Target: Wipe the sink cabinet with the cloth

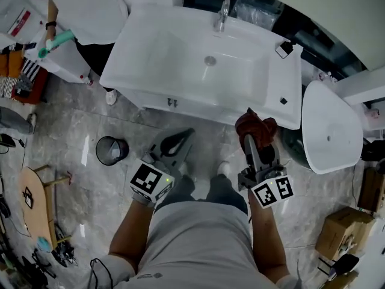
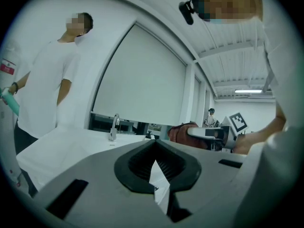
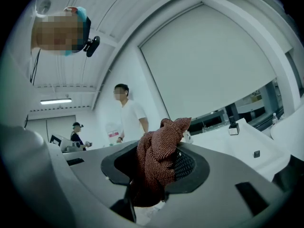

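The white sink cabinet [image 1: 180, 47] with its basin and faucet [image 1: 222, 14] stands in front of me. My right gripper [image 1: 250, 135] is shut on a bunched red-brown cloth [image 1: 255, 127], held in the air just short of the cabinet's front right edge. In the right gripper view the cloth [image 3: 159, 153] fills the space between the jaws and sticks out past them. My left gripper [image 1: 179, 139] hangs lower at the left, shut with nothing in it, apart from the cabinet. From the left gripper view the faucet [image 2: 114, 127] and the cloth [image 2: 183, 133] show beyond the closed jaws.
A person in white [image 1: 90, 5] stands at the cabinet's left end. A black waste bin [image 1: 111, 150] sits on the marble floor to my left. A white oval basin [image 1: 331, 128] is at the right, a cardboard box [image 1: 337, 233] below it, a wooden stool [image 1: 36, 203] far left.
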`<state>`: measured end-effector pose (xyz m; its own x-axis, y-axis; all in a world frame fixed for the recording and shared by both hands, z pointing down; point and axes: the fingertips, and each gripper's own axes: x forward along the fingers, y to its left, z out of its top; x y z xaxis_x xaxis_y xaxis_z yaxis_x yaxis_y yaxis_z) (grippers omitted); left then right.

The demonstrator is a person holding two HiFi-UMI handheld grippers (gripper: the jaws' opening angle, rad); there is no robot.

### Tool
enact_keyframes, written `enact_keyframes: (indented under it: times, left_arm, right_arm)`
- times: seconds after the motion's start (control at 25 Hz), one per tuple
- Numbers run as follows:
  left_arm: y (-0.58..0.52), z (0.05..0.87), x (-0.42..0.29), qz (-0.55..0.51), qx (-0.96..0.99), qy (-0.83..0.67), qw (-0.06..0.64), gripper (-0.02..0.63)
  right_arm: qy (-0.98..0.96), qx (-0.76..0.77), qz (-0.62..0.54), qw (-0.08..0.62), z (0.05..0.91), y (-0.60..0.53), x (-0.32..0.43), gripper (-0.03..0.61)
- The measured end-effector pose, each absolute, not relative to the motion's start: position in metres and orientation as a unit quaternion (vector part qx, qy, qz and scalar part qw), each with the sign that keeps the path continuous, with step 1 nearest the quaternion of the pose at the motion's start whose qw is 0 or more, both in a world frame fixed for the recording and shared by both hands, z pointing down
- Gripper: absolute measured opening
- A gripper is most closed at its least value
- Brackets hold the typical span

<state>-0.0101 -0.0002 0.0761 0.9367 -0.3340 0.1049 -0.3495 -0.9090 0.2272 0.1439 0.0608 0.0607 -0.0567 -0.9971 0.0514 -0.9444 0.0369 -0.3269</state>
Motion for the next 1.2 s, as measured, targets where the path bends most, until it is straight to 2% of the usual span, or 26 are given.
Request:
enact_keyframes:
  times: [0.52,0.8,1.2]
  left_arm:
    - [0.005,0.13,0.0,0.045,0.942,-0.297,0.152,0.011]
    - [0.022,0.198,-0.013,0.048,0.907,-0.373,0.19,0.011]
    - [0.041,0.294,-0.034,0.046,0.872,-0.431,0.226,0.011]
  right_arm:
    - [0.786,-0.582,-0.204,0.029,0.142,0.033,0.148,0.158]
    - [0.827,-0.503,-0.245,-0.054,0.229,0.033,0.126,0.158]
    - [0.787,-0.546,-0.273,-0.085,0.355,0.012,0.164,0.158]
